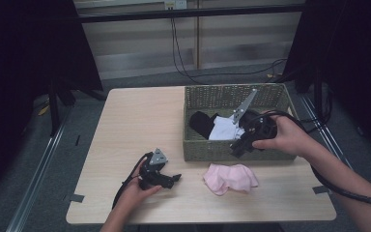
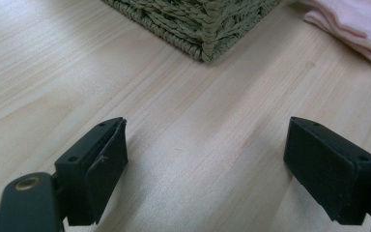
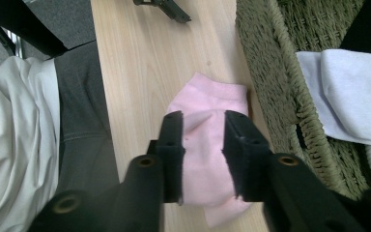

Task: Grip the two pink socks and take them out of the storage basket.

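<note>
The right gripper (image 1: 239, 146) hangs over the front wall of the basket (image 1: 212, 150), tilted down toward the person's edge of the table (image 1: 135, 125). In the right gripper view its jaws stand a narrow gap apart, with nothing between them; the pink sock (image 3: 207, 145) lies flat on the wood below, seen through that gap. The sock (image 1: 230, 177) sits just in front of the basket, close to its wall but apart from it in the high view, with bare table on its near side up to the front edge. Inside the basket lie a white cloth (image 1: 224, 129) and a dark cloth (image 1: 202, 123), both toward the left half; the white cloth (image 3: 348, 96) reaches close to the woven wall nearest the gripper.

The left gripper (image 1: 174, 180) rests low over the table, well to the left of the sock, near the front edge. In the left gripper view its jaws are spread wide and hold nothing, with open wood between them. Ahead of them the basket's corner (image 2: 205, 34) stands well clear, and the sock (image 2: 357, 24) shows at the upper right. The table's whole left half is bare wood.
</note>
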A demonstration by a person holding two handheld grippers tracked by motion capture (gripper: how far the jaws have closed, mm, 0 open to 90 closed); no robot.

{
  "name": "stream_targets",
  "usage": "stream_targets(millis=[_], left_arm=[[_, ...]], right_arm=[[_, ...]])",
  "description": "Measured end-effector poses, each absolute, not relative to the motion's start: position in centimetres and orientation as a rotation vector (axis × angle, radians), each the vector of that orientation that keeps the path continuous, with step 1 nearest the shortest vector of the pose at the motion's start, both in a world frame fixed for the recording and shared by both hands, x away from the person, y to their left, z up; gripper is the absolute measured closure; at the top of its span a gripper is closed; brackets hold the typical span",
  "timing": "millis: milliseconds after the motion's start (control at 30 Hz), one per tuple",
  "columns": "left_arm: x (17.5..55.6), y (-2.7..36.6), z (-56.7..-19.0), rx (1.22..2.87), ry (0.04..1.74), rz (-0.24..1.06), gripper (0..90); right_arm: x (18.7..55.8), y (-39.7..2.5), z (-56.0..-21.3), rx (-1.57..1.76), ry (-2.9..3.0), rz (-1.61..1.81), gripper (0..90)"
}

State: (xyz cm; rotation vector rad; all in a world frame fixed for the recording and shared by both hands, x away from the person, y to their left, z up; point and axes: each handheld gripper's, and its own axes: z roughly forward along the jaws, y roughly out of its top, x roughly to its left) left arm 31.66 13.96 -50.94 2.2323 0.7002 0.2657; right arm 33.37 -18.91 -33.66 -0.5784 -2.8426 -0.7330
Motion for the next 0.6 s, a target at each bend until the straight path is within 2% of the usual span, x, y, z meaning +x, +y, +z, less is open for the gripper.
stream_targets(millis=[67,300,600], left_arm=[[31.7,13.9,-51.0,2.229,0.702,0.265,15.1],[31.6,13.9,-51.0,2.227,0.704,0.262,15.1],[31.6,13.9,-51.0,2.229,0.703,0.266,15.1]], right_arm=[[33.2,-19.0,-33.7,-0.588,-2.842,-0.743,56.2],[32.7,-19.6,-34.0,-0.589,-2.85,-0.813,42.3],[31.7,-20.4,-35.5,-0.58,-2.863,-0.827,36.2]])
